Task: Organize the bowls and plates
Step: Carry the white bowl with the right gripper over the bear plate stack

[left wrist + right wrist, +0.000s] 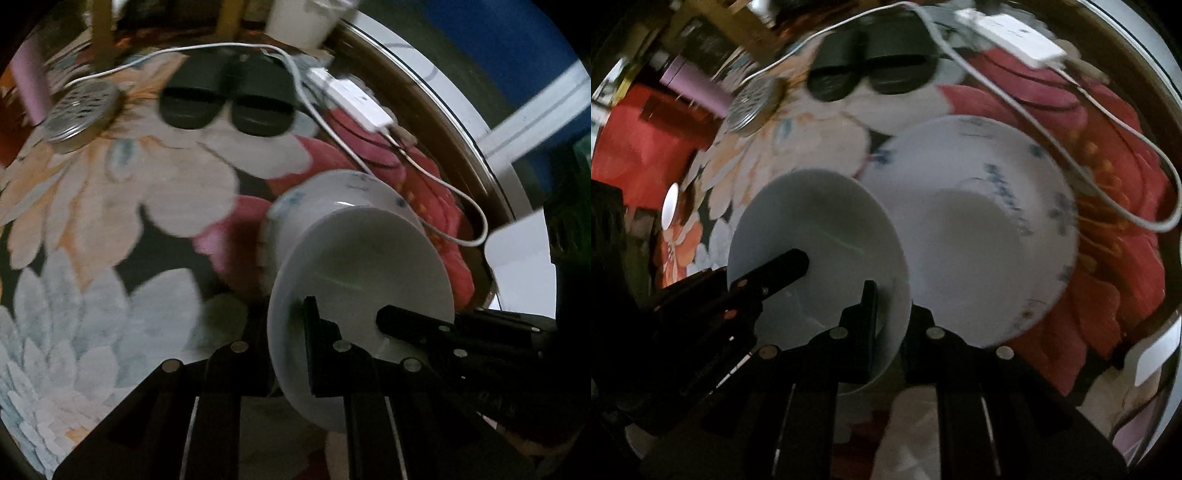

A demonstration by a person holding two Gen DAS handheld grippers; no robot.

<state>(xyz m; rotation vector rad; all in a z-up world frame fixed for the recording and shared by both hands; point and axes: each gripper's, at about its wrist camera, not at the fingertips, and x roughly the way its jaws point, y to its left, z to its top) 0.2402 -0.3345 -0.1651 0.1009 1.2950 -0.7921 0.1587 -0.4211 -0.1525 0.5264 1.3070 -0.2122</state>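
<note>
A lived-in home: a floral carpet (110,206) covers the floor, black slippers (229,99) lying on it, a white power strip (354,99) with trailing cable just beside them, a round metal tin (79,114) nearby.

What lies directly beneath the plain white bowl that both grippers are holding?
Beyond the plain white bowl sits a blue-patterned plate on the floral cloth. The bowl and the left gripper and right gripper hide the plate's near edge and the cloth there.
</note>
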